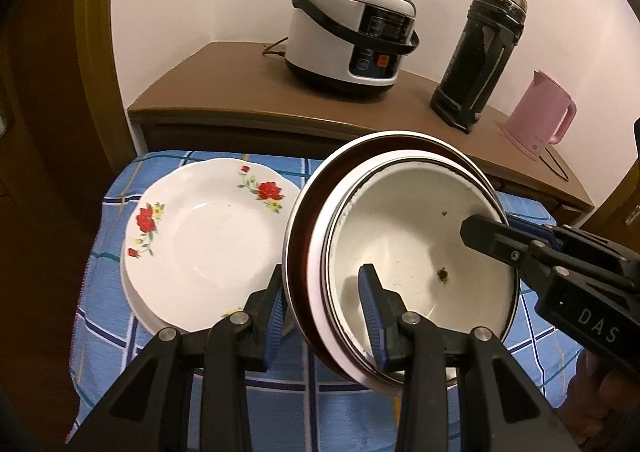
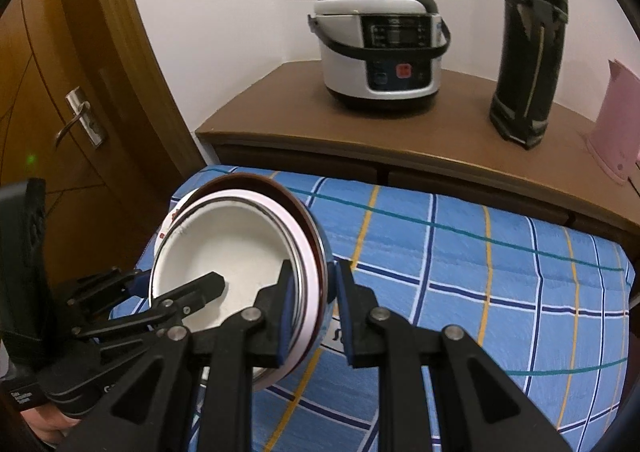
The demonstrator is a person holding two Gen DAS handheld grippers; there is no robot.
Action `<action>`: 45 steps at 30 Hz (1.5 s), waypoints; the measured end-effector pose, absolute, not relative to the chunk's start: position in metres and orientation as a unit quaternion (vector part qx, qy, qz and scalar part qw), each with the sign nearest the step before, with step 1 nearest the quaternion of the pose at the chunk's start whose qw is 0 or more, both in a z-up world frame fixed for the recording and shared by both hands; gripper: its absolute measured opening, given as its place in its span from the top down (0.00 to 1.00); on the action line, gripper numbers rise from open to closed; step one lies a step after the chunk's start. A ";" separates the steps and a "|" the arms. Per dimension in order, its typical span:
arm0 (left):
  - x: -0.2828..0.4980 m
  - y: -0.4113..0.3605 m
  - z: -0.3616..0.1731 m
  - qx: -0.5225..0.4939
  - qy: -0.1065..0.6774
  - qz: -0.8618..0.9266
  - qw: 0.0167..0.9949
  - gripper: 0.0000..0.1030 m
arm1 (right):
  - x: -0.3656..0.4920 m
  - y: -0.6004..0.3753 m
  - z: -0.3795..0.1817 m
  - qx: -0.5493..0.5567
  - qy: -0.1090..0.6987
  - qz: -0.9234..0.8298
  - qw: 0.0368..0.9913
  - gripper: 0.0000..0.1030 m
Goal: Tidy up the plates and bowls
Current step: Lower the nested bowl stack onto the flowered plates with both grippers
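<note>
Both claws clamp one stack of nested bowls point(image 1: 400, 252), held tilted above the checked blue cloth point(image 2: 480, 272). The left claw point(image 1: 320, 312) grips the stack's near rim, one pad inside the white inner bowl and one outside; the right claw point(image 2: 312, 308) pinches the opposite rim (its pads sit tight on the wall). Just left of the stack, a flowered plate point(image 1: 208, 244) rests on the cloth. Behind the stack, on the brown worktop point(image 1: 224, 92), stand a rice cooker point(image 1: 352, 40), a dark flask point(image 1: 480, 60) and a pink kettle point(image 1: 540, 116).
</note>
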State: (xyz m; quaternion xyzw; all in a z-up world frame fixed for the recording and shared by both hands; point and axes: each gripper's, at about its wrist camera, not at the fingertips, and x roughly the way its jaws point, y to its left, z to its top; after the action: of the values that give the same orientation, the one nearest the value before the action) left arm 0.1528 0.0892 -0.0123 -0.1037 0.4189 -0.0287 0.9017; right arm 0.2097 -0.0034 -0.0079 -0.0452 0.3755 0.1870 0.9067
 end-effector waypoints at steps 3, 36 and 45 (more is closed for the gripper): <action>0.153 0.096 -0.012 -0.105 0.419 -0.024 0.902 0.63 | 0.212 0.005 -0.008 -0.051 0.377 0.192 0.905 0.81; 0.169 0.165 -0.027 -0.097 0.444 0.032 0.890 0.63 | 0.260 0.092 -0.028 -0.116 0.427 0.224 0.868 0.81; 0.179 0.178 -0.042 -0.097 0.461 0.046 0.881 0.63 | 0.285 0.109 -0.046 -0.120 0.459 0.229 0.850 0.81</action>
State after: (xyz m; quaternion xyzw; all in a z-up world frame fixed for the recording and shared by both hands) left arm 0.1793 0.1780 -0.0419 -0.0973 0.4608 0.0459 0.8810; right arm 0.2849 0.1090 -0.0458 -0.1200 0.4591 0.2293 0.8499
